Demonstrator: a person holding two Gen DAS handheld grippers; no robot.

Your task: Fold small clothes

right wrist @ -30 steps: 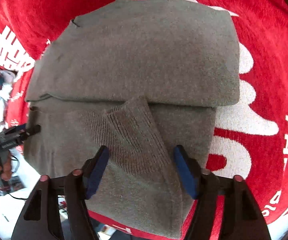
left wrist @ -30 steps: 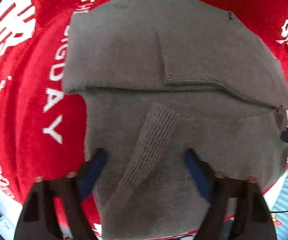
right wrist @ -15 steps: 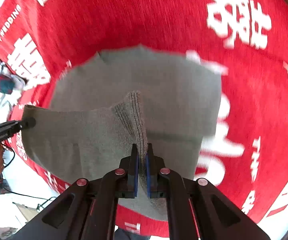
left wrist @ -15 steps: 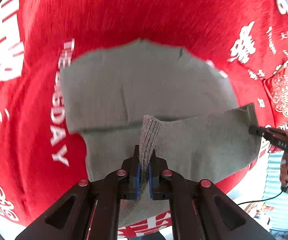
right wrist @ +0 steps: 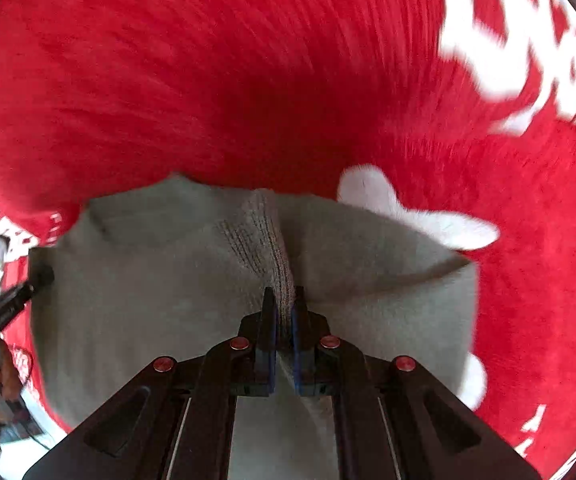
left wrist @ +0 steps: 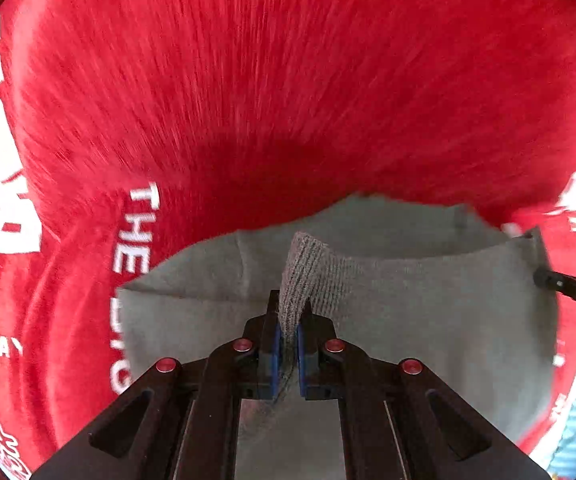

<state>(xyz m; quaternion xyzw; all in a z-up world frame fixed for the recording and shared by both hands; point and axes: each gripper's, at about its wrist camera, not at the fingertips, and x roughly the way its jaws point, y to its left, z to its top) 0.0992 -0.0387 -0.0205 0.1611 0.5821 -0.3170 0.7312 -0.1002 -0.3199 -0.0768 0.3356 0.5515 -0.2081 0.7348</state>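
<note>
The left tool (left wrist: 287, 334) is clamped narrow on a ribbed cuff of the grey sweater (left wrist: 428, 320), and the right tool (right wrist: 284, 320) pinches a matching ribbed cuff (right wrist: 266, 248) the same way. The sweater lies on the red cloth (left wrist: 268, 80) covering the tabletop. Its near edge is raised between the two tools while the far part rests flat, so the fold seems to be midway.

Each grip holds only a thin strip of knit. If one strip slips out, that side would likely drop and the fold would land crooked. If the tools travel unevenly, the raised edge could skew or bunch, and the sleeves tucked beneath might be dragged out of place. Both views are smeared by motion, so I cannot tell how deep the cloth sits between the pads.

The raised edge runs left to right between the tools. That is the sweater's long axis here, and the lifted flap faces the far side.
</note>
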